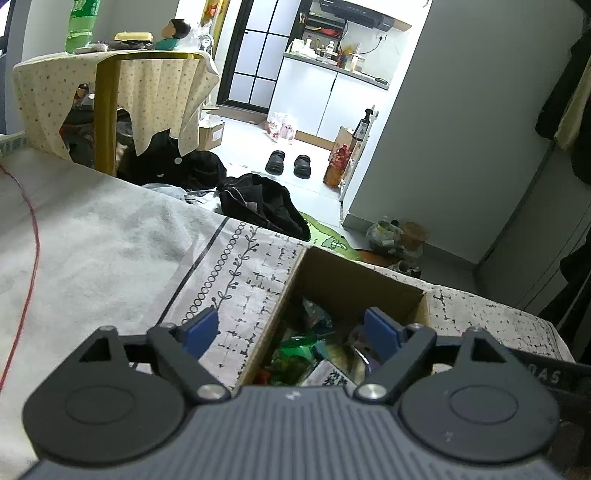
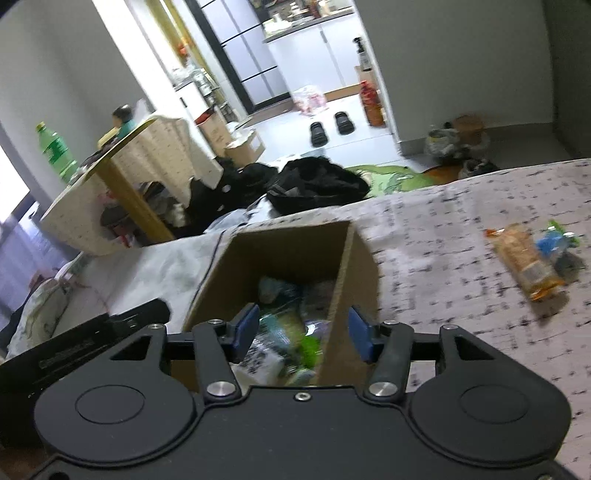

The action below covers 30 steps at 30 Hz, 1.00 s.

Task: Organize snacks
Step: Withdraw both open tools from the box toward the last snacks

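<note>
An open cardboard box stands on the patterned bedspread and holds several snack packets. My left gripper is open and empty, straddling the box's left wall. In the right wrist view the same box sits just ahead, with packets inside. My right gripper is open and empty over the box's near right side. An orange snack packet and a small blue-green packet lie on the bedspread to the right.
The bed edge runs behind the box. Beyond it are black bags on the floor, a cloth-covered table with a green bottle, black shoes and a red cable on the left.
</note>
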Tool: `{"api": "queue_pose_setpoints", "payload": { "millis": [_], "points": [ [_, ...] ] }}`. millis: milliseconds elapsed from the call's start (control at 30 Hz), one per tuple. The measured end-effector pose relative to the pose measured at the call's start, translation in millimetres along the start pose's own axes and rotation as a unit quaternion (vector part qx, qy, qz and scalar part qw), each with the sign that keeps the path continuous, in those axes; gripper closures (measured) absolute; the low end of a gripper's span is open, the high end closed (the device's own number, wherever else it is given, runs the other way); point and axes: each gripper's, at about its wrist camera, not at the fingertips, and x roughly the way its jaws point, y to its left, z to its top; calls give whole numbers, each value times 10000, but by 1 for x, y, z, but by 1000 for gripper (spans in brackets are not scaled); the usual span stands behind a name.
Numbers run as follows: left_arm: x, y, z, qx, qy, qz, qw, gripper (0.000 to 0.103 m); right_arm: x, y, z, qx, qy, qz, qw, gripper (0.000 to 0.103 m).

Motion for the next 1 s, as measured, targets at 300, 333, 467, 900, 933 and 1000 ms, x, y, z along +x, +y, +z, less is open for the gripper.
{"api": "queue_pose_setpoints", "payload": {
  "millis": [300,333,467,900,933,1000],
  "points": [
    [6,-19,-3,135,104,-155,9997,10,-17,-40,-1,161,-110,-426,9989,42],
    [6,-22,-2,159,122,-197,9996,10,-19,-43,-2,174,-117,-461,9987,40],
    [7,-38,-3,381,140,-359,9985,10,-28,-56,-4,174,-138,-606,9979,35],
    [18,-97,-11,782,304,-622,9945,0,-61,-92,3,174,-333,-1029,9940,0],
    [20,-101,-12,822,326,-633,9941,0,-63,-95,4,179,-351,-1088,9933,0],
    [23,-110,-14,918,391,-666,9928,0,-66,-102,5,202,-350,-1159,9924,0]
  ]
}}
